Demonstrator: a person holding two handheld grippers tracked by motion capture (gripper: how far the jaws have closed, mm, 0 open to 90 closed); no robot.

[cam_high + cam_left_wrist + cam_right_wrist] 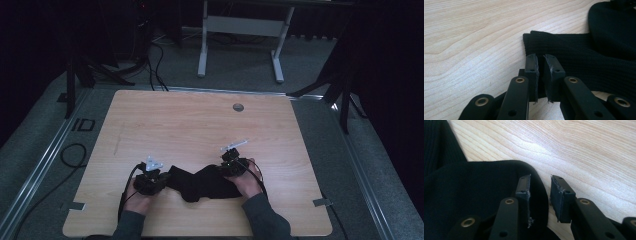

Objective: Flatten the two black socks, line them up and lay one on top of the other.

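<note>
A black knitted cloth (200, 182) lies crumpled on the wooden bench (200, 120) near its near edge, stretched between the two hands. The left claw (541, 58) is clamped on the cloth's ribbed left end, its jaws almost together. The right claw (540, 185) stands apart over the cloth's rounded right edge, one jaw on the fabric, the other above bare wood.

A dim room: grey carpet (240, 70) surrounds the wooden surface (190, 120); beyond its far edge stands a white frame (240, 25), with cables (155, 65) trailing left.
</note>
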